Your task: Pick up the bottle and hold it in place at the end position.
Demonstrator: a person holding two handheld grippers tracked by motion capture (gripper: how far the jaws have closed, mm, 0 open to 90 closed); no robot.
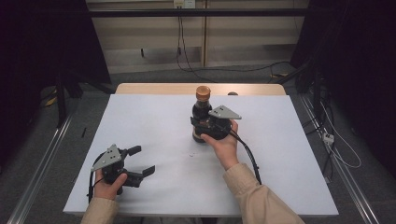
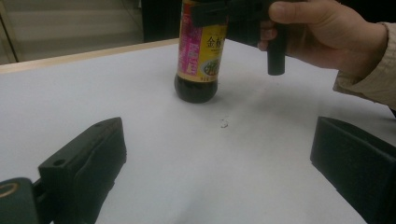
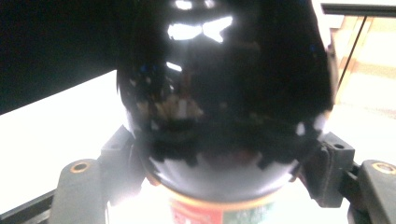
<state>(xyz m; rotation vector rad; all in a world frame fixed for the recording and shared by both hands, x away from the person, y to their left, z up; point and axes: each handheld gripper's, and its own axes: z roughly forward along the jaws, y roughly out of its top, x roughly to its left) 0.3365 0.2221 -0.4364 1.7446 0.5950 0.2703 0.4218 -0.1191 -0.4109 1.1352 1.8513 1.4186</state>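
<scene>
Near table's front-left corner, left gripper (image 1: 140, 161) rests on white tabletop (image 1: 154, 121), jaws spread wide, nothing between. Mid-table, soy sauce bottle (image 1: 201, 116) stands upright, long axis vertical, orange cap up; dark glossy glass, rounded shoulder, yellow-pink label. Right gripper (image 1: 200, 127) clamps its upper body from near side.

Your left gripper (image 1: 144, 161) rests low with jaws spread wide; your right gripper (image 1: 201, 127) is clamped, hand (image 1: 223, 144) behind it

The bottle (image 2: 200, 56) top is cut off by the left gripper view's upper edge.
</scene>
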